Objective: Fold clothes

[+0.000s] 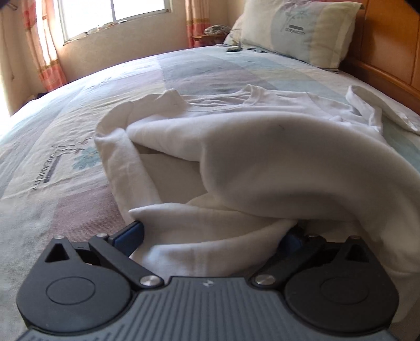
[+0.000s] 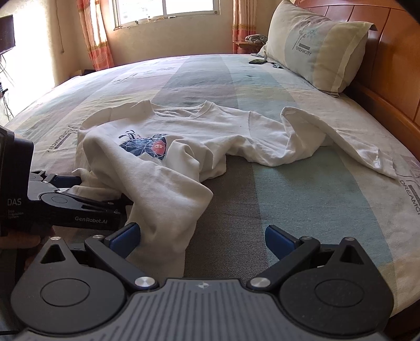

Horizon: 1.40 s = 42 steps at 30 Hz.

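Observation:
A white long-sleeved sweatshirt (image 2: 210,123) with a dark blue and red print (image 2: 147,147) lies crumpled on the bed, collar toward the far side. In the left wrist view the sweatshirt (image 1: 262,147) bulges up close ahead. My left gripper (image 1: 212,233) is open, its blue fingers spread wide with a fold of the shirt's hem lying between them; it also shows in the right wrist view (image 2: 78,194). My right gripper (image 2: 202,236) is open, low over the bed, its left finger (image 2: 126,237) touching the hanging hem. One sleeve (image 2: 341,139) stretches out to the right.
The bed has a pastel patchwork sheet (image 2: 302,199). A pillow (image 2: 320,49) leans on the wooden headboard (image 2: 388,52) at the far right. A dark phone (image 2: 258,62) lies near the pillow. A window and curtains (image 2: 168,10) are beyond the bed.

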Tool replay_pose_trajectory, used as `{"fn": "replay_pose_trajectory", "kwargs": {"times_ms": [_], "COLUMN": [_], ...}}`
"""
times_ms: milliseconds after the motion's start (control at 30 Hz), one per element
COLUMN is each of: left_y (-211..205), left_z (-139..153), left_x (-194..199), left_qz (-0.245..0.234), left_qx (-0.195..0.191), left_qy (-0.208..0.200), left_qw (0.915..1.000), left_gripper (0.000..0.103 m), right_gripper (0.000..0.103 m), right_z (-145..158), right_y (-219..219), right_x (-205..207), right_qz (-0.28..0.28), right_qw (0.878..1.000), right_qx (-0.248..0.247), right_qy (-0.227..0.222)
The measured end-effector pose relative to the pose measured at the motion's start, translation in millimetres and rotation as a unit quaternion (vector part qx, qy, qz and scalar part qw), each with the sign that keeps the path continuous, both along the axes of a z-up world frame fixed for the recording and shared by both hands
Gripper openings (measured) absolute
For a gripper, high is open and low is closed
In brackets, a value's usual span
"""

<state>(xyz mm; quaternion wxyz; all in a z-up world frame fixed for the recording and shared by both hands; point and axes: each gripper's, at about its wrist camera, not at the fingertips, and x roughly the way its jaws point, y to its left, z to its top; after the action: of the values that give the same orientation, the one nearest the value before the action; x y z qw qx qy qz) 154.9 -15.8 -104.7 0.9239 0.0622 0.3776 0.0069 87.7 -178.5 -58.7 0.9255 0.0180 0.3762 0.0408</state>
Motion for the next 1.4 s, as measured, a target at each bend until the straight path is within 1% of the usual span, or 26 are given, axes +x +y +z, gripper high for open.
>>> {"fn": "replay_pose_trajectory", "kwargs": {"times_ms": [67,100,167,267,467,567,633,733,800,833,900,1000,1033,1100,1200,1233,1333,1400], "left_y": [7,12,23,43,88,94,87,66,51,46,41,34,31,34,57,62,73,74], "left_z": [5,8,14,23,28,30,31,29,25,23,26,32,31,32,36,36,36,39], "left_x": [-2,-5,-9,-14,-8,-12,-20,-26,-22,-18,-10,-2,1,6,7,6,-2,-5], "left_qz": [0.026,0.038,0.052,0.087,0.143,0.129,0.098,0.044,0.025,0.029,0.032,0.021,0.028,0.055,0.11,0.117,0.124,0.111], "left_qx": [0.021,0.038,0.051,0.069,0.084,0.064,0.06,0.079,0.111,0.125,0.118,0.098,0.12,0.145,0.133,0.13,0.128,0.108], "left_qy": [-0.012,-0.021,-0.034,-0.059,-0.057,-0.052,-0.055,-0.06,-0.067,-0.072,-0.068,-0.07,-0.072,-0.081,-0.078,-0.075,-0.08,-0.086], "left_qw": [0.9994,0.9983,0.9967,0.992,0.9845,0.9882,0.9918,0.9941,0.9912,0.9892,0.9901,0.9924,0.9897,0.9846,0.982,0.9817,0.9807,0.984], "left_gripper": [0.102,0.102,0.102,0.102,0.102,0.102,0.102,0.102,0.102,0.102,0.102,0.102,0.102,0.102,0.102,0.102,0.102,0.102], "right_gripper": [0.103,0.103,0.103,0.103,0.103,0.103,0.103,0.103,0.103,0.103,0.103,0.103,0.103,0.103,0.103,0.103,0.103,0.103], "right_z": [2,3,5,5,7,8,8,7,7,6,6,5,5,4,4,4,4,4], "right_y": [0,0,-2,-3,8,12,13,15,17,18,21,23,23,22,19,18,17,17], "right_x": [-1,-3,-4,-4,-7,-8,-8,-8,-8,-7,-7,-9,-9,-8,-8,-8,-8,-8], "right_qz": [0.0,-0.002,-0.005,-0.008,0.007,0.013,0.014,0.016,0.018,0.02,0.024,0.029,0.028,0.024,0.021,0.021,0.019,0.02], "right_qw": [1.0,1.0,1.0,1.0,1.0,1.0,1.0,0.999,0.999,0.999,0.999,0.999,0.999,0.999,0.999,0.999,0.999,0.999], "right_qx": [-0.01,-0.013,-0.013,-0.008,-0.017,-0.024,-0.025,-0.026,-0.026,-0.028,-0.03,-0.034,-0.036,-0.038,-0.033,-0.033,-0.037,-0.032], "right_qy": [-0.004,-0.007,-0.009,-0.007,-0.01,-0.012,-0.011,-0.009,-0.008,-0.007,-0.006,-0.005,-0.004,-0.002,-0.003,-0.004,-0.007,-0.006]}}
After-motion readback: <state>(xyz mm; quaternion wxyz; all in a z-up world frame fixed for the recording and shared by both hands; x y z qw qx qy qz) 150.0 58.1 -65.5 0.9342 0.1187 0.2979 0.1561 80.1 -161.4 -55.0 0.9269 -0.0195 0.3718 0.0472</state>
